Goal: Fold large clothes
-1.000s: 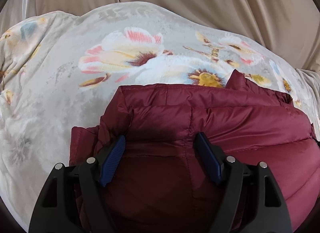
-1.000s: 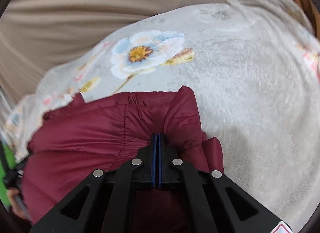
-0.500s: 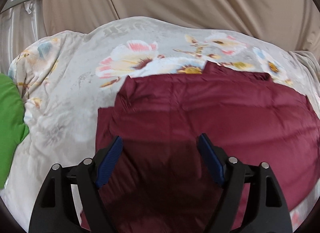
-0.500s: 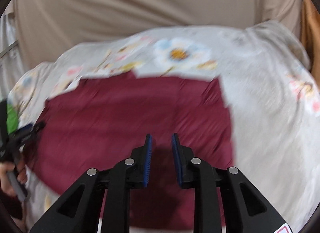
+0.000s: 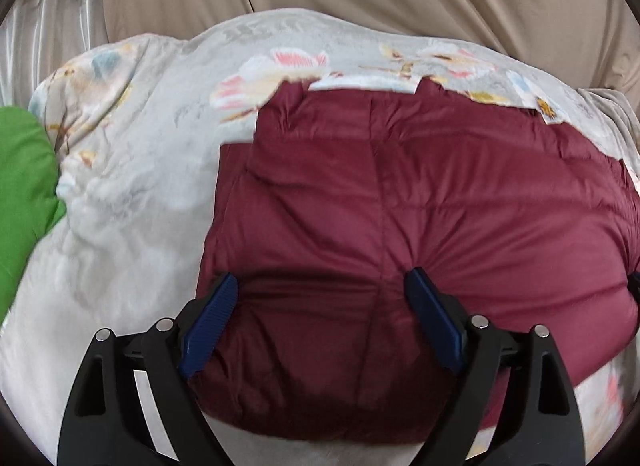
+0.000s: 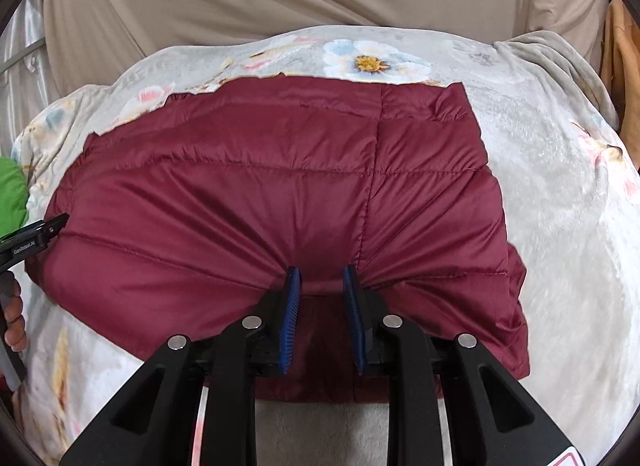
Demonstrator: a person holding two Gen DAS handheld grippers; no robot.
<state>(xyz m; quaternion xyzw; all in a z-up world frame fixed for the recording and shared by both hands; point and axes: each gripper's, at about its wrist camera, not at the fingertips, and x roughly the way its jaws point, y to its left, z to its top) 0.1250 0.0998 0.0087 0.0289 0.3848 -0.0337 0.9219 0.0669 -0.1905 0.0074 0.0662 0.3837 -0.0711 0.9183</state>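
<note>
Since earlier frame, right gripper (image 6: 319, 280) released jacket, jaws now slightly parted. Green item (image 5: 24, 193) lay far left. Left gripper (image 5: 320, 294) hovered wide spread over maroon jacket (image 5: 400, 205), folded flat on floral blanket (image 5: 132, 169).

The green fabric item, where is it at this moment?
The green fabric item lies at the far left edge of both wrist views, on the floral blanket, apart from the maroon jacket to its right.
</note>
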